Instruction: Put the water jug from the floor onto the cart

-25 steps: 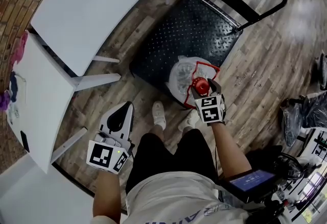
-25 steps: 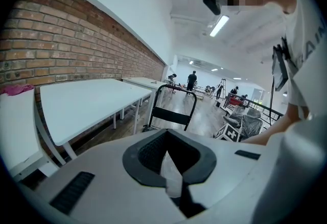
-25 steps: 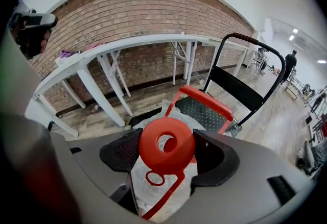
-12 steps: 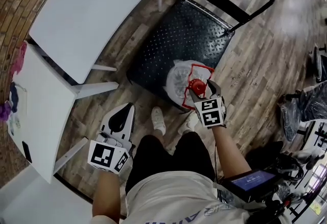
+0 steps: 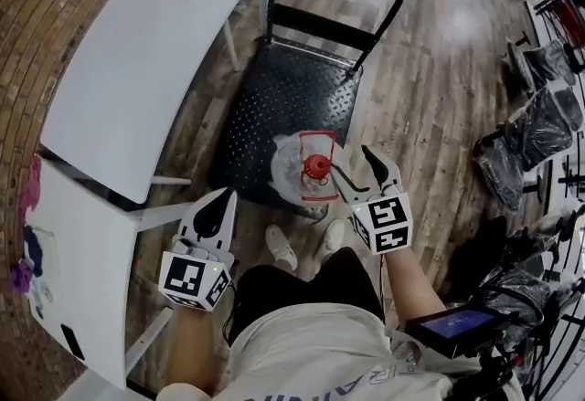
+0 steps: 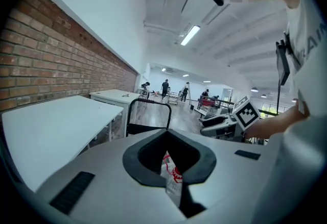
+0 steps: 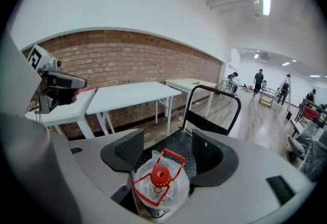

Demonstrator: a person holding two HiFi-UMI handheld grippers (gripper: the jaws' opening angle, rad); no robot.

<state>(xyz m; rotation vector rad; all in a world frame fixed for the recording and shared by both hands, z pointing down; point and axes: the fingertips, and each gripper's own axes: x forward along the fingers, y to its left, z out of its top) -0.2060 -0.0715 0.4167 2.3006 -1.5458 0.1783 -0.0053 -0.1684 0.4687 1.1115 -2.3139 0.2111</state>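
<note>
Clear plastic with a round red cap and a red handle frame, the jug (image 5: pixel 294 163) stands on the cart's (image 5: pixel 274 98) black studded steel deck, near its front edge. The right gripper (image 5: pixel 363 173) hovers just beside it with its jaws spread and empty. The left gripper (image 5: pixel 219 205) hangs well apart, jaws pressed together.

L tool (image 6: pixel 167 135) tips together, nothing gripped, water jug (image 6: pixel 170 173) seen thru its hollow, black cart (image 6: pixel 145 129) beyond, white worktop (image 6: pixel 56 126) at left, brick wall (image 6: pixel 46 54) behind
</note>
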